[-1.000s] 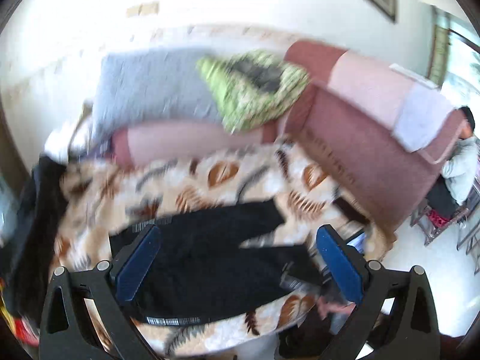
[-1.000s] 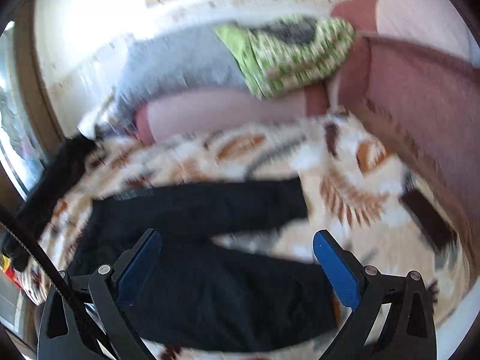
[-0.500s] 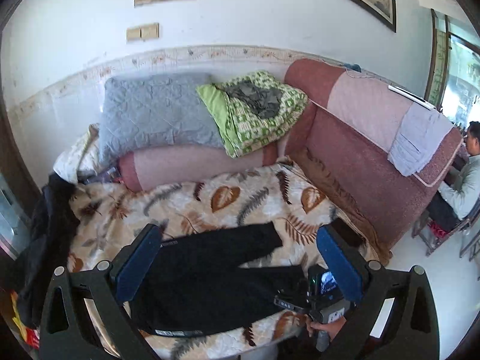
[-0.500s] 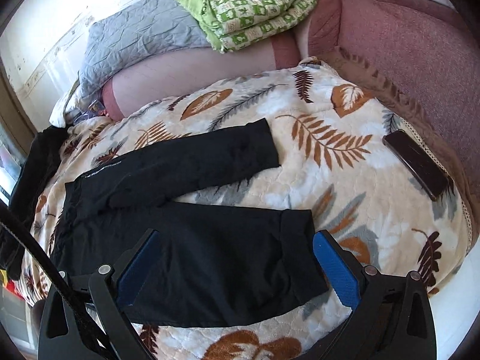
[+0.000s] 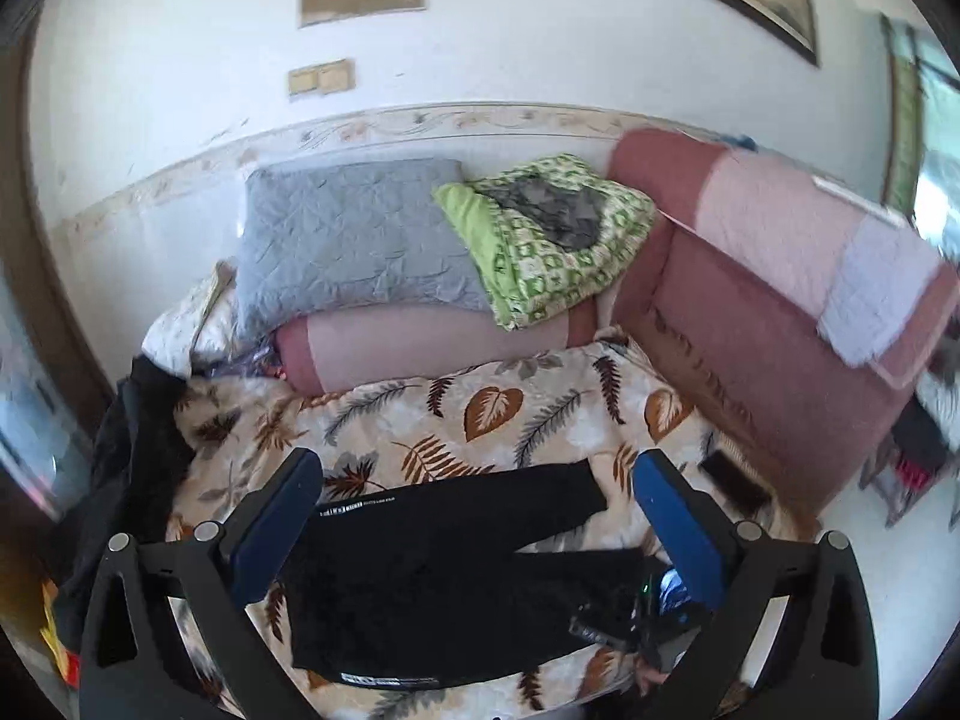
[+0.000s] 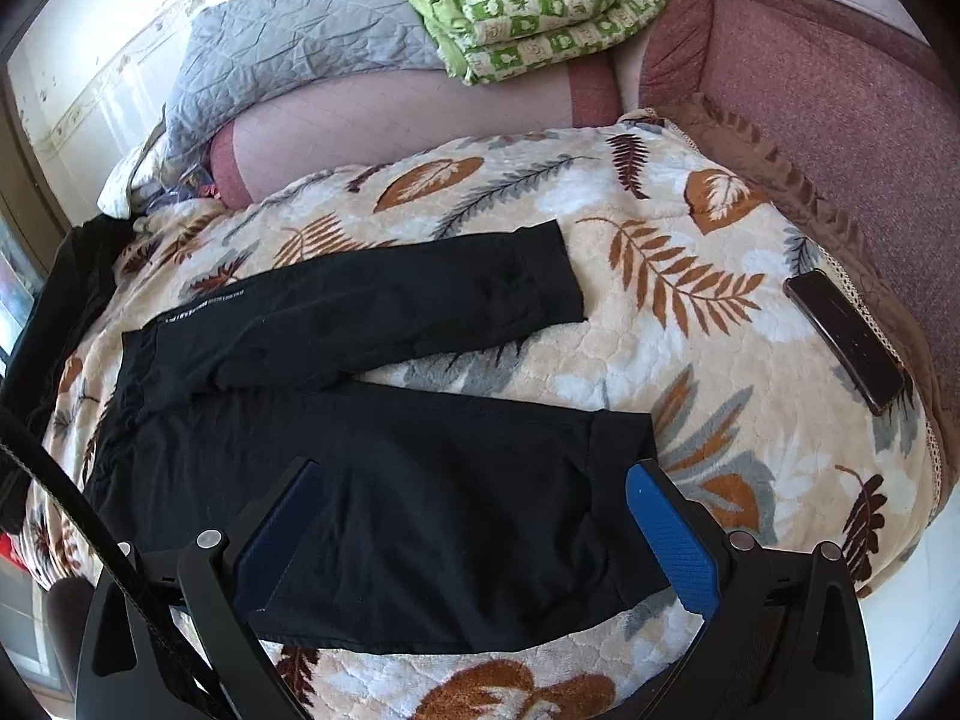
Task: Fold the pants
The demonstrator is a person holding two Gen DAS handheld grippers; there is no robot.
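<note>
Pink sofa (image 5: 780,324) is wrapping around the back and right side, its far right end smearing into blur in the left wrist view. Leaf-print blanket (image 6: 690,324) is covering the seat, its near edge running out of frame at the bottom in both views. Black pants (image 6: 372,456) are lying flat on the blanket, waistband to the left, two legs spreading rightward with a wedge of blanket showing between them; the far leg is angling up and away, the near leg's hem is sitting just ahead of the right claw (image 6: 474,534). Small white lettering near the waistband is too small to read. Grey quilted pillow (image 5: 354,240) is leaning against the wall on top of a pink bolster (image 5: 432,342), with a folded green patterned quilt (image 5: 558,240) beside it and a grey garment on top of that. A dark heap of cloth (image 5: 132,456) is sitting off the blanket's left edge, shape unclear. A dark phone (image 6: 846,342) is lying at the blanket's right edge by the sofa back. Right claw is gaping wide above the near leg, holding nothing. Left claw (image 5: 474,522) is likewise spread wide and empty, hanging farther back; the other tool is partly showing behind its right finger, mostly hidden.
</note>
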